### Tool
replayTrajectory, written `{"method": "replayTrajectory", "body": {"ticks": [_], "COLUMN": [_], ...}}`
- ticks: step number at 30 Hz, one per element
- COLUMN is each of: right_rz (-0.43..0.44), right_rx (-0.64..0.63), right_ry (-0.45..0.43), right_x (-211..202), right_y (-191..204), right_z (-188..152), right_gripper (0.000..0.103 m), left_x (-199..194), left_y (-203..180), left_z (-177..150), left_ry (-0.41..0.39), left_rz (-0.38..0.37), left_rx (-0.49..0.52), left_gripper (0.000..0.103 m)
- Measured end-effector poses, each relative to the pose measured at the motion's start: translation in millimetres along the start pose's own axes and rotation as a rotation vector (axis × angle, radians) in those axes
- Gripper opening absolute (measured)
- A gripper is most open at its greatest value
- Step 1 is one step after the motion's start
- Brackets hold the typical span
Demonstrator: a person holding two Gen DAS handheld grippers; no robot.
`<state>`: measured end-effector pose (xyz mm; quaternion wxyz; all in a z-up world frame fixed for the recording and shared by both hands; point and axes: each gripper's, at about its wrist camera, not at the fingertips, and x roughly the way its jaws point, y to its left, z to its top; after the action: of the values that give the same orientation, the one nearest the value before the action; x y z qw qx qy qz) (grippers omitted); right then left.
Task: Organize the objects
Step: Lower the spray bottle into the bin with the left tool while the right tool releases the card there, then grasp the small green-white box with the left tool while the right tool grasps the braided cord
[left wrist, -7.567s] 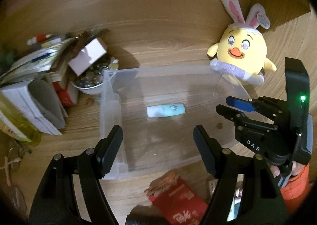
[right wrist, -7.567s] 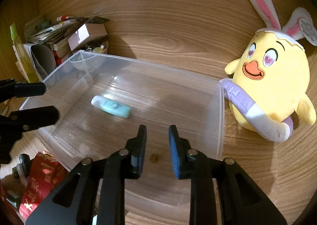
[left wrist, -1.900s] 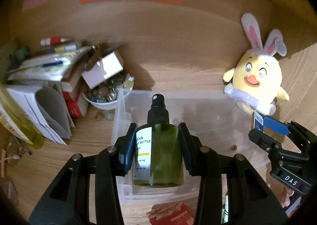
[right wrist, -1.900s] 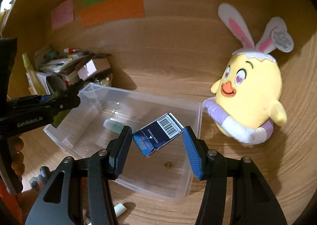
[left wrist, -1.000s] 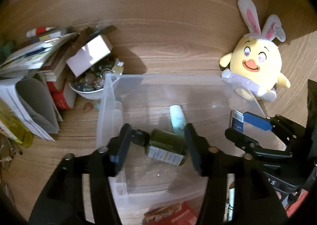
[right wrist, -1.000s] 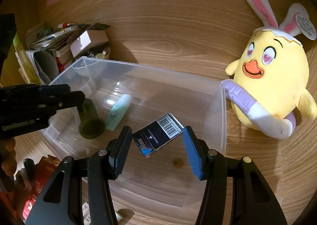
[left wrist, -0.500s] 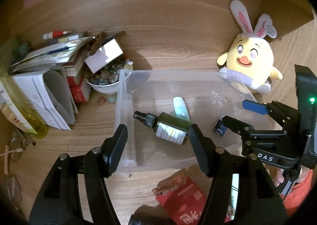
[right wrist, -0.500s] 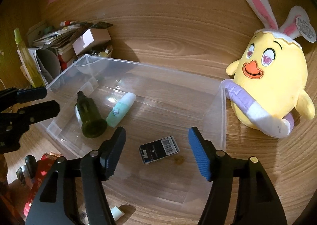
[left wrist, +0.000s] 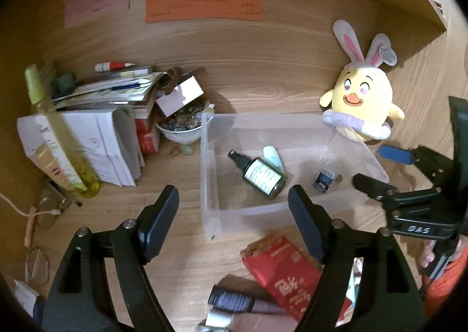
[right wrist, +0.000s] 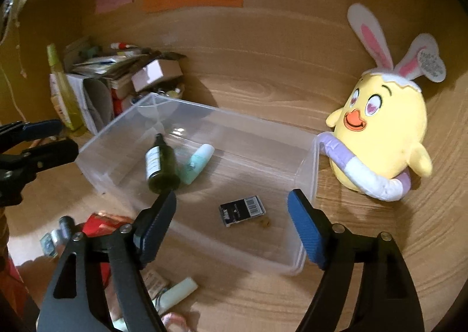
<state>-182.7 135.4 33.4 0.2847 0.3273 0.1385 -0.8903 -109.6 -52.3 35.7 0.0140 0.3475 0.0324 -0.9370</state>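
Wooden desk (left wrist: 263, 92), bin (right wrist: 304, 168), plush chick (right wrist: 386, 139)

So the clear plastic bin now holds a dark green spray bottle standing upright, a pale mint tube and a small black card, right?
Not quite: the dark green spray bottle lies on its side, as the right wrist view shows. It does share the clear plastic bin with the pale mint tube and small black card.

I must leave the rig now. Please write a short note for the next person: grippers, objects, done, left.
Left gripper: open, empty, jaws just opened.
Right gripper: open, empty, jaws just opened.
Clear bin: holds green spray bottle lying against mint tube, and small dark box, apart from them.
Done: these three are in.
Left: red packet and pale tube outside the bin, on the desk.
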Motion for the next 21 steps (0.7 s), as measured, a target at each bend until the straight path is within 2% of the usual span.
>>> {"method": "replayTrajectory", "body": {"ticks": [5, 10, 21], "right_rz": [-0.005, -0.006, 0.025], "right_rx": [-0.009, -0.004, 0.036], "right_ry": [-0.013, 0.017, 0.1], "right_x": [-19.0, -25.0, -30.8], "right_y": [4.7, 8.5, 6.3], "right_z": [-12.8, -32.3, -77.8], "right_gripper": [0.082, 0.082, 0.082], "left_x": [-8.8, -11.8, -10.0], "left_y": [3.9, 9.5, 24.4], "left_z": [-18.8, -41.2, -90.2], "left_ry": [0.015, 0.038, 0.126], "left_rz": [0.001, 0.023, 0.022], "left_rx": [-0.005, -0.011, -0.079], "left_gripper": [0.078, 0.079, 0.079]}}
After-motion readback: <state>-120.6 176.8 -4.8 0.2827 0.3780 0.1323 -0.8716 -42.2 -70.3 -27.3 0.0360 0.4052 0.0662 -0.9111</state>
